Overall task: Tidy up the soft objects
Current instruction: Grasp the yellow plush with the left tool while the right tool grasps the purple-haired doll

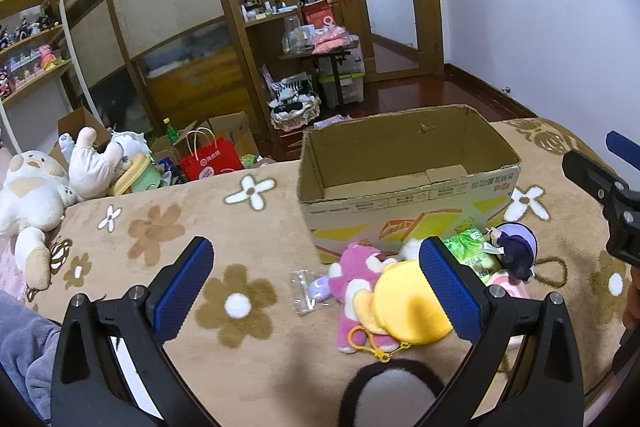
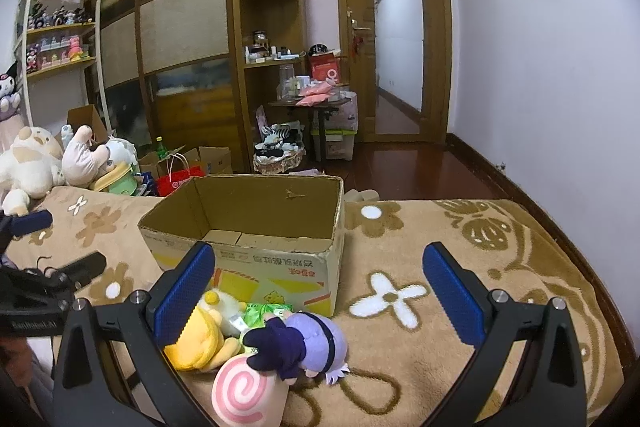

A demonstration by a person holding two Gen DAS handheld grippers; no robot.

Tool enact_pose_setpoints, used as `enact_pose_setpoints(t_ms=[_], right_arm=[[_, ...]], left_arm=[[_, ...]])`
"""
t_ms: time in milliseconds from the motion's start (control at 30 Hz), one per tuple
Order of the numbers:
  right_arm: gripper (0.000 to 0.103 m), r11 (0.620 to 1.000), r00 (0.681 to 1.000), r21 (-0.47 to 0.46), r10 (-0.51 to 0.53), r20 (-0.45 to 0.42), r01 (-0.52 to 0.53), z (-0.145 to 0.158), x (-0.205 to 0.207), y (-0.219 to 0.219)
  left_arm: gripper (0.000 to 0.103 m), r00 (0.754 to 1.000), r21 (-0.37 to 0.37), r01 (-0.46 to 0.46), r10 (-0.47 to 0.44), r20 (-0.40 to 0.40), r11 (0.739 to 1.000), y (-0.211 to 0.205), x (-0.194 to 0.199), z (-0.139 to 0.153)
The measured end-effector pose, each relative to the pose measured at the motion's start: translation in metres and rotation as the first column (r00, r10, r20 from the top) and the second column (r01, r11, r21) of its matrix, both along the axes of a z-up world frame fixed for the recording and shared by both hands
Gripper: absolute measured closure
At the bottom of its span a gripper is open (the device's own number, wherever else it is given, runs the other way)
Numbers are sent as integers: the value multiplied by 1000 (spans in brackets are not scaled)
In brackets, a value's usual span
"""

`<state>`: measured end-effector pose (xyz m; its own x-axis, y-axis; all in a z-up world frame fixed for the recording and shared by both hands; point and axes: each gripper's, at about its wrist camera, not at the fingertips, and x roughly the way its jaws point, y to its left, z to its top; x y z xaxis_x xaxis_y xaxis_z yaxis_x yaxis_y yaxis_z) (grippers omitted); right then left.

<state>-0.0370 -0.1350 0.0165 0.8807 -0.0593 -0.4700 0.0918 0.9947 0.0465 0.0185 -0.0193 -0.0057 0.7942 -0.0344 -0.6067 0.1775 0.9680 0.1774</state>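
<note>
We log the cardboard box [image 2: 244,223] as empty: only bare flaps show inside. The toys lie in a heap on the blanket [image 1: 248,227] against its near wall: pink plush [image 1: 354,281], yellow plush [image 1: 404,307], purple doll [image 2: 308,343], pink swirl cushion [image 2: 242,391]. Left tongs [image 1: 316,281] and right tongs [image 2: 320,287] both gape wide, holding nothing. We judge sorting not yet begun.

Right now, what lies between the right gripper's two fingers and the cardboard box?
In the right wrist view, the open right gripper frames a purple-haired doll, with a green packet behind it against the empty cardboard box.
</note>
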Motion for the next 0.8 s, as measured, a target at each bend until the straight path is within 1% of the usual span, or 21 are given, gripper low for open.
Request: enact_pose_setpoints(t_ms=[167, 400, 633, 800], right_arm=[[0, 999, 999, 46, -4, -38, 5, -5, 11, -10], [0, 995, 994, 98, 10, -107, 0, -22, 26, -17], [0, 989, 980, 146, 41, -194, -12, -43, 38, -20], [0, 982, 967, 188, 66, -244, -20, -59, 46, -23]], left_arm=[[2, 999, 23, 24, -24, -30, 999, -18, 9, -13], [2, 994, 33, 73, -70, -89, 997, -38, 19, -33], [2, 979, 41, 130, -121, -163, 991, -53, 26, -56], [1, 964, 35, 167, -156, -216, 985, -61, 30, -71]])
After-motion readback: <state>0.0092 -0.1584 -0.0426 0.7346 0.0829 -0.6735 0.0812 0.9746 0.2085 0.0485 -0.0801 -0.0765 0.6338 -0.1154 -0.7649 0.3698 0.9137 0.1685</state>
